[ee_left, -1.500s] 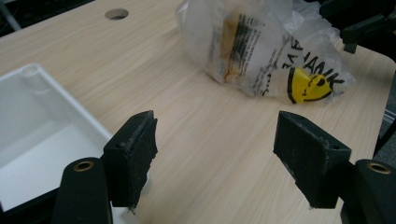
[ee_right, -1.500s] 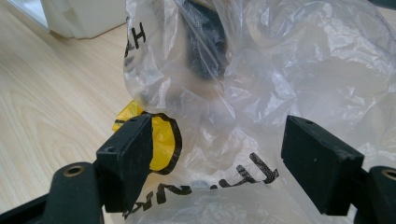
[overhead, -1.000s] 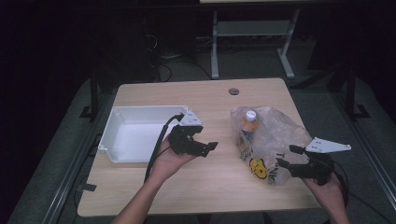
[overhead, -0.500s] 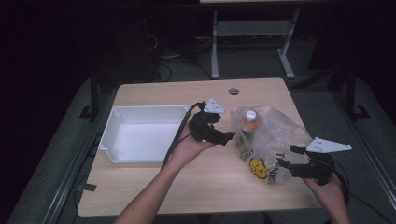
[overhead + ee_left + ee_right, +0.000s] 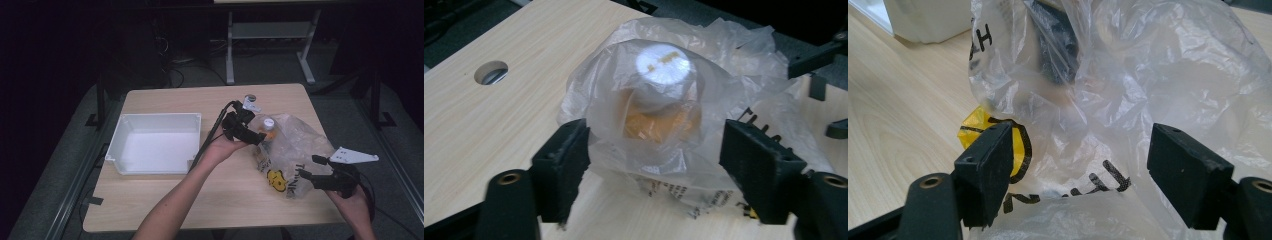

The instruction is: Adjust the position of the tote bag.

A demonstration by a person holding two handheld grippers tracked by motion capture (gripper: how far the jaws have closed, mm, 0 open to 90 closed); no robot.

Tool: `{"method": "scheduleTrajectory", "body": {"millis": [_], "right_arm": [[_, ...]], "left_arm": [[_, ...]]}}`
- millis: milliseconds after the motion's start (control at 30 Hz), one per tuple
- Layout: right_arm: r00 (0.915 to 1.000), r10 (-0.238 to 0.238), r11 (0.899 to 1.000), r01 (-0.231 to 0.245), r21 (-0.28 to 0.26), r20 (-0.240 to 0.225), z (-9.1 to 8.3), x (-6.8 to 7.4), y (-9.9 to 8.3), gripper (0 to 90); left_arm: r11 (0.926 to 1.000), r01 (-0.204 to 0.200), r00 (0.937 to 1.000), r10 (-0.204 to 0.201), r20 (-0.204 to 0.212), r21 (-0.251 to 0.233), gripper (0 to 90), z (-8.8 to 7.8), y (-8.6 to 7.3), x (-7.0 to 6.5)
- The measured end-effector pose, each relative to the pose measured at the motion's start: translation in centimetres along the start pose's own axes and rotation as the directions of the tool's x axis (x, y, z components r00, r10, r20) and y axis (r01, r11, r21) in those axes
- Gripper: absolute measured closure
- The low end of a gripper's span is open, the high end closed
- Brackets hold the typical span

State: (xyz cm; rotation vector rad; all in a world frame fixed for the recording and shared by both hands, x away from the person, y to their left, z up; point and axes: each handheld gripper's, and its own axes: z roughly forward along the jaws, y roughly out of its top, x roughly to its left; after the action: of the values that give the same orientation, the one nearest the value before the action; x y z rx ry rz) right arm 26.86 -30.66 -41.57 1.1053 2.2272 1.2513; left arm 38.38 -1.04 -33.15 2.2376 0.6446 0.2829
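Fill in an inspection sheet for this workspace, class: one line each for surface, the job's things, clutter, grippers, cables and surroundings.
Surface: light wooden table with a round hole near its far edge.
Job's things: clear plastic bag with black lettering and a yellow print, lying on the table; an orange bottle with a white cap stands inside it.
Clutter: empty white tray on the table's left side.
Grippers: left gripper open, jaws either side of the bagged bottle and just closing a little, pads not pressing. Right gripper open at the bag's near end.
Cables: black cable trails from the left gripper.
Surroundings: dark room, grey floor, a metal frame behind.
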Motion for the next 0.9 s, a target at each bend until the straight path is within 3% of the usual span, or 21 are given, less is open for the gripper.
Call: {"method": "scheduleTrajectory", "body": {"millis": [300, 667, 900], "right_arm": [[1.0000, 0.000, 1.000, 0.000, -0.014, 0.007, -0.2, -0.1, 0.0, 26.8], [0.9999, 0.004, 1.000, -0.003, -0.022, 0.013, -0.3, 0.0, 0.1, 27.6], [0.9998, -0.001, 0.999, 0.002, -0.033, 0.022, -0.5, 0.0, 0.1, 27.7]], "left_arm": [[0.9988, -0.016, 0.9998, 0.017, -0.009, 0.046, 42.9, 1.5, -0.2, 0.0], [0.9881, -0.094, 0.9954, 0.096, -0.008, 0.122, 66.4, 1.8, -0.5, -0.4], [0.9871, -0.077, 0.9969, 0.078, -0.003, 0.141, 76.4, 2.0, -1.0, -0.1]]}}
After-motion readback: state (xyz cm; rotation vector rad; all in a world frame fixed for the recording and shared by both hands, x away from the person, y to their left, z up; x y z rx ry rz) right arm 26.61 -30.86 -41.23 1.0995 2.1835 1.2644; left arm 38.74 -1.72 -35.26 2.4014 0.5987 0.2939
